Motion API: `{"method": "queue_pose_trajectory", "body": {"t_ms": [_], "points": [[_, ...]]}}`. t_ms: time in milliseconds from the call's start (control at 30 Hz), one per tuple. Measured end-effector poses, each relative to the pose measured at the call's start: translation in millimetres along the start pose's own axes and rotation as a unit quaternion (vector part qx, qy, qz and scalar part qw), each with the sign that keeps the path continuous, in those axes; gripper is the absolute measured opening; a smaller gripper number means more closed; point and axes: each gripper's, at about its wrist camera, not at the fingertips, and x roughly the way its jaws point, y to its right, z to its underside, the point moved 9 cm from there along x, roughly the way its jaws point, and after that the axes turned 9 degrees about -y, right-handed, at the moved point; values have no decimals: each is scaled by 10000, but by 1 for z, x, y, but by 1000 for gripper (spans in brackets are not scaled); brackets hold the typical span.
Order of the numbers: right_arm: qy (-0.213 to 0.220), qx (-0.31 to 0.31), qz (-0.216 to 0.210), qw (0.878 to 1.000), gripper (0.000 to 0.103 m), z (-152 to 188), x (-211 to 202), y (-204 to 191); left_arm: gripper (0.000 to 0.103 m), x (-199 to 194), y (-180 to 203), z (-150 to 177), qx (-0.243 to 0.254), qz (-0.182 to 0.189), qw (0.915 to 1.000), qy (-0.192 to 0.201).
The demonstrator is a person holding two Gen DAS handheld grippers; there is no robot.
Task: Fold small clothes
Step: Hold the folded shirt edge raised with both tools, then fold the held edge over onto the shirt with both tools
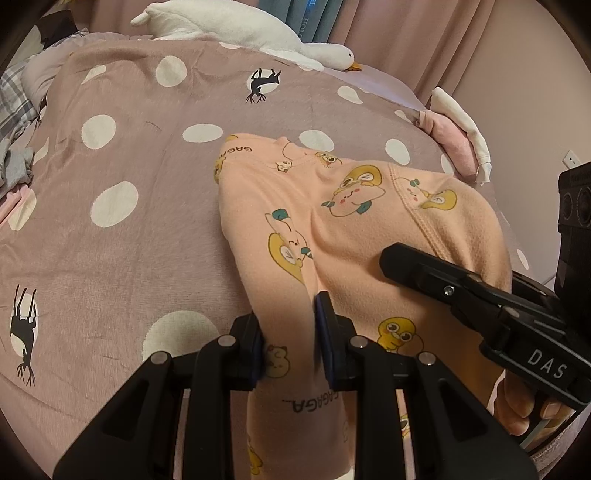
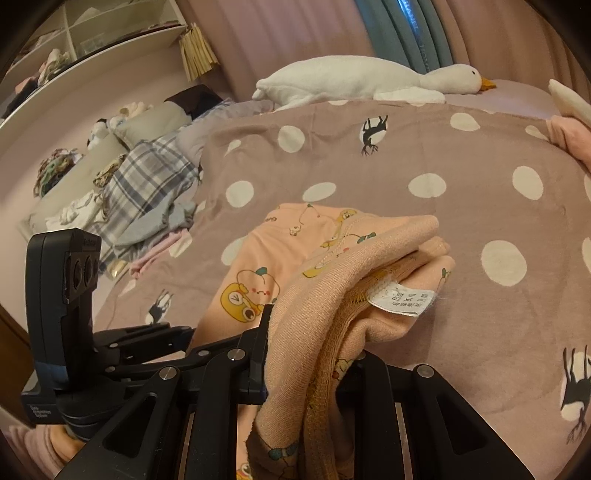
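Observation:
A peach garment [image 1: 332, 229] printed with cartoon animals lies partly lifted over the mauve dotted bedcover [image 1: 129, 147]. My left gripper [image 1: 291, 339] is shut on a bunched fold at its near edge, with one pad on each side of the cloth. My right gripper [image 1: 391, 262] comes in from the right and its upper finger lies over the garment's right edge. In the right wrist view the right gripper [image 2: 310, 350] is shut on the garment [image 2: 332, 258], whose layers drape over and hide most of its fingers. A white care label [image 2: 402, 297] sticks out. The left gripper [image 2: 173, 332] sits at the lower left.
A white goose plush [image 1: 240, 33] [image 2: 351, 79] lies along the far edge of the bed. Pink and white folded clothes [image 1: 454, 136] rest at the far right. A pile of plaid and grey clothes [image 2: 147, 177] sits at the left, with shelves [image 2: 92, 33] beyond.

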Motion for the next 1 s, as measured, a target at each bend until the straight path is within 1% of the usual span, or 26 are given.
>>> {"method": "queue_pose_trajectory", "body": {"t_ms": [533, 833, 1000], "points": [[-194, 129, -73, 9997, 23, -2, 14, 5, 25, 15, -4, 1, -49, -96, 9998, -175], [-460, 310, -191, 9983, 23, 8, 25, 11, 25, 30, -9, 13, -115, -134, 9987, -482], [-655, 577, -331, 9956, 23, 17, 32, 17, 25, 37, -12, 21, -213, -134, 9974, -672]]}}
